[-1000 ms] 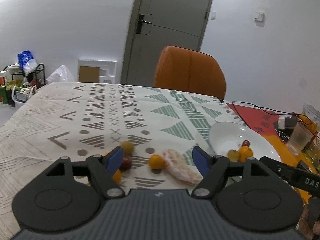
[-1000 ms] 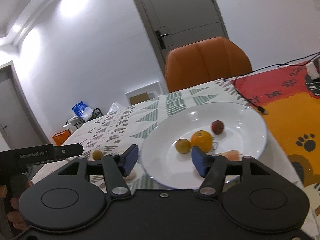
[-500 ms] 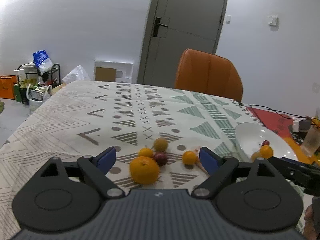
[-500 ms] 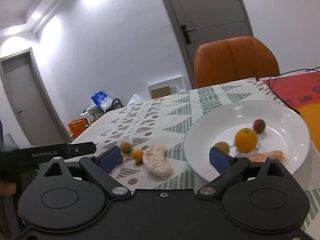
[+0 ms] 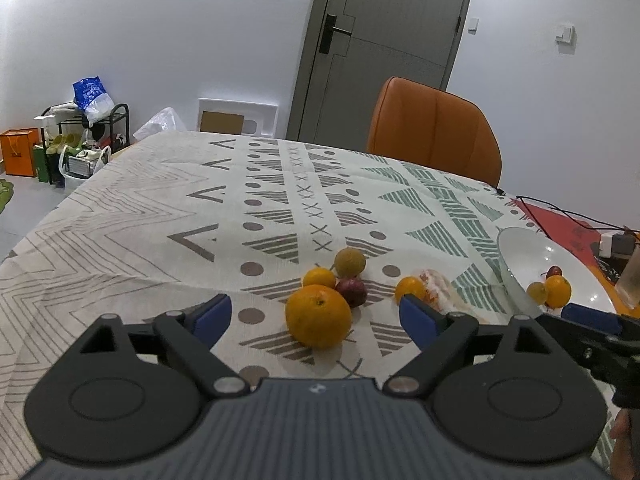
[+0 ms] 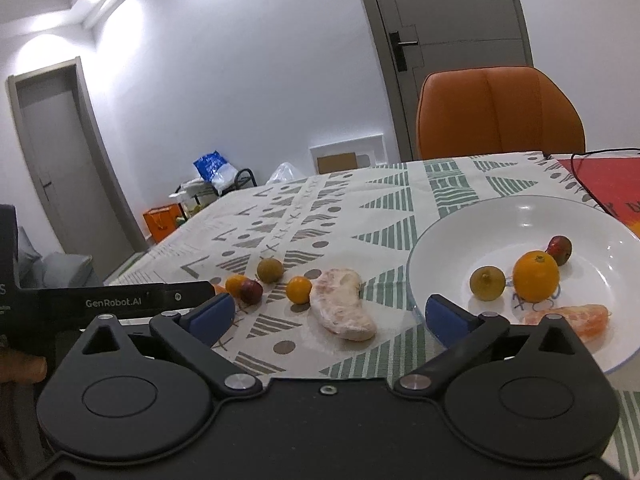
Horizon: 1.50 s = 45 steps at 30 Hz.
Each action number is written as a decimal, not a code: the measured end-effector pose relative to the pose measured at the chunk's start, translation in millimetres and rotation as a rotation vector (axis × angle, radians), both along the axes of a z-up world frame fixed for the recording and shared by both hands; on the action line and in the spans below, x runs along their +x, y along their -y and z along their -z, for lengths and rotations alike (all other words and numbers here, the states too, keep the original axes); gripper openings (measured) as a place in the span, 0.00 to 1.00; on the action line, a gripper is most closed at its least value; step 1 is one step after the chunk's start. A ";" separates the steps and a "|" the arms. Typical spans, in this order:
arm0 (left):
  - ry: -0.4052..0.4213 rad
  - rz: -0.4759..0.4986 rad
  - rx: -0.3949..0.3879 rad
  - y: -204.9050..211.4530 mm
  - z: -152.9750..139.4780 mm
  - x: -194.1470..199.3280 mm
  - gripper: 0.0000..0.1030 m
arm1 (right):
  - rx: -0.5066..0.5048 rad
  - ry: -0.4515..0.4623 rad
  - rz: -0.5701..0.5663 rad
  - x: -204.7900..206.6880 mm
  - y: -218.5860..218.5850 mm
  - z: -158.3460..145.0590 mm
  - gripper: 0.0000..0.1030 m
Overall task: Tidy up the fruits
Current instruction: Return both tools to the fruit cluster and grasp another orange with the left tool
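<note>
A big orange (image 5: 318, 315) lies on the patterned tablecloth between the fingers of my open, empty left gripper (image 5: 316, 317). Behind it lie a small orange (image 5: 319, 278), a dark red fruit (image 5: 351, 291), a brownish round fruit (image 5: 350, 263), another small orange (image 5: 409, 288) and a peeled pale segment (image 5: 438, 286). My right gripper (image 6: 328, 312) is open and empty, just in front of the peeled segment (image 6: 343, 303). The white plate (image 6: 448, 236) at the right holds an orange (image 6: 535, 276), a brownish fruit (image 6: 487, 283), a red fruit (image 6: 560, 249) and an orange segment (image 6: 568, 317).
An orange chair (image 5: 434, 136) stands at the table's far side before a grey door (image 5: 384, 44). A red mat (image 6: 600, 180) with a black cable lies beside the plate. A glass (image 5: 632, 280) stands at the far right. A cluttered rack (image 5: 80, 140) sits on the floor at left.
Both grippers have pulled back and shifted left. The big orange now lies between my left fingers, and the peeled segment has come in front of my right gripper. Both jaws stay open.
</note>
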<state>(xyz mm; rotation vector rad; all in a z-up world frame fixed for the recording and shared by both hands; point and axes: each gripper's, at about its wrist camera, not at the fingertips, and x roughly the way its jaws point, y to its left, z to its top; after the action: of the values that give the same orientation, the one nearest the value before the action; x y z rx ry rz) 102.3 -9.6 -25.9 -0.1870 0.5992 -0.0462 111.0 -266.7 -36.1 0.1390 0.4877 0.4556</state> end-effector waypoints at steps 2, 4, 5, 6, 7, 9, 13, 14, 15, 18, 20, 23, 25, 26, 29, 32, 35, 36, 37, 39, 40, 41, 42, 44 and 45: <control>-0.005 0.000 0.002 0.2 2.6 2.2 0.87 | -0.009 -0.012 -0.004 4.1 -1.6 2.1 1.00; -0.007 0.001 0.001 -0.2 4.8 3.9 0.87 | -0.016 -0.013 -0.009 6.3 -3.3 3.8 1.00; -0.008 0.001 0.000 -0.1 6.0 5.0 0.86 | -0.020 -0.010 -0.012 6.9 -4.1 3.9 1.00; -0.010 0.002 0.000 -0.7 7.1 5.6 0.86 | -0.021 -0.008 -0.015 8.0 -4.8 3.9 1.00; -0.013 0.003 -0.001 -0.9 8.3 6.8 0.86 | -0.019 -0.007 -0.018 9.1 -5.1 4.0 1.00; -0.017 0.003 -0.001 -0.8 10.0 9.5 0.85 | -0.018 -0.007 -0.019 11.0 -6.0 3.8 0.98; -0.014 0.003 -0.006 -1.0 12.6 12.7 0.80 | -0.026 -0.019 -0.040 16.9 -9.5 4.2 0.81; -0.015 0.004 -0.008 -1.1 12.8 13.5 0.78 | -0.027 -0.025 -0.045 18.7 -10.9 4.9 0.81; -0.017 0.005 -0.011 -1.1 13.6 14.5 0.76 | -0.029 -0.027 -0.048 20.3 -12.4 5.5 0.81; -0.025 0.011 -0.017 -1.3 16.2 17.6 0.69 | -0.046 -0.028 -0.056 23.8 -17.2 7.2 0.79; -0.032 0.011 -0.021 -2.3 17.8 19.5 0.63 | -0.054 -0.034 -0.061 26.7 -19.6 8.0 0.75; -0.039 0.017 -0.028 -4.0 18.9 21.0 0.53 | -0.068 -0.042 -0.058 30.9 -23.8 9.1 0.72; -0.041 0.023 -0.034 -5.0 19.3 21.3 0.44 | -0.077 -0.039 -0.054 32.8 -25.8 9.6 0.70; -0.041 0.031 -0.045 -6.1 19.4 21.2 0.40 | -0.081 -0.039 -0.055 33.9 -26.8 10.0 0.70; -0.046 0.031 -0.043 -7.7 18.0 19.7 0.39 | -0.102 -0.043 -0.057 37.8 -31.1 11.5 0.65; -0.046 0.023 -0.051 -12.3 17.3 18.1 0.39 | -0.122 -0.048 -0.059 41.2 -35.8 13.6 0.59; -0.043 0.008 -0.054 -17.4 16.8 16.6 0.39 | -0.149 -0.047 -0.057 43.2 -40.8 15.1 0.57; -0.042 0.004 -0.055 -19.1 16.9 15.8 0.39 | -0.162 -0.039 -0.052 43.0 -43.0 15.2 0.56; -0.042 0.001 -0.057 -20.9 16.9 15.4 0.39 | -0.171 -0.032 -0.048 42.9 -44.8 15.1 0.56; -0.041 -0.003 -0.060 -24.0 16.9 14.5 0.39 | -0.187 -0.024 -0.046 43.1 -48.6 15.3 0.55; -0.041 -0.005 -0.061 -25.2 17.0 14.2 0.39 | -0.195 -0.024 -0.047 43.6 -50.2 15.8 0.54; -0.041 -0.008 -0.063 -26.4 17.1 13.7 0.39 | -0.200 -0.026 -0.046 44.3 -51.2 16.4 0.54; -0.040 -0.009 -0.065 -27.7 16.9 13.3 0.39 | -0.205 -0.031 -0.044 45.6 -52.1 17.0 0.53; -0.038 -0.014 -0.068 -29.6 16.6 12.7 0.39 | -0.220 -0.031 -0.036 47.2 -53.5 18.1 0.52; -0.038 -0.017 -0.069 -31.0 16.5 12.6 0.39 | -0.227 -0.029 -0.032 47.6 -54.2 18.5 0.52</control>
<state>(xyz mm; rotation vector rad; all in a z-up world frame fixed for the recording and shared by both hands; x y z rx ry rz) 115.0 21.4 -42.4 -0.2606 0.6342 -0.0476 158.6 -212.5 -54.6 -0.0813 0.5677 0.4271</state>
